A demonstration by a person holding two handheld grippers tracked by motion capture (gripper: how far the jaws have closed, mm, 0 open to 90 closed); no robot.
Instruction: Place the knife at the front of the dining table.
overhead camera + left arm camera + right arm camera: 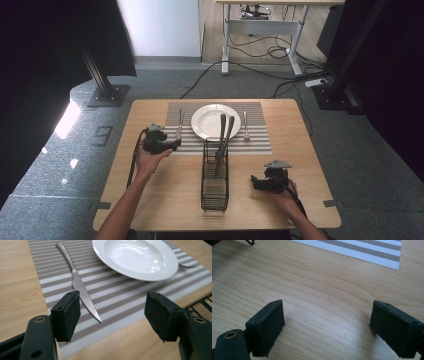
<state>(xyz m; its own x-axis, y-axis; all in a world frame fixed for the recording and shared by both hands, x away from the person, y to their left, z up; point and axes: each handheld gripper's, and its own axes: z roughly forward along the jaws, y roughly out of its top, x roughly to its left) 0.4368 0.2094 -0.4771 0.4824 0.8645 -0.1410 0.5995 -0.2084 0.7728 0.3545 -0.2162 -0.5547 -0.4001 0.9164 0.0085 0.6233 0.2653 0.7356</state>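
While my left gripper point(112, 315) hovers with jaws spread wide over the placemat's point(120, 300) near edge beside the knife point(78, 283) and plate point(135, 257), my right gripper point(327, 327) gapes empty above the table point(317, 290).

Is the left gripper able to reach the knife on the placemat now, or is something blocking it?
Probably yes. The left gripper is open and the knife lies flat on the striped placemat just ahead of its jaws, apart from the white plate. Nothing lies between them.
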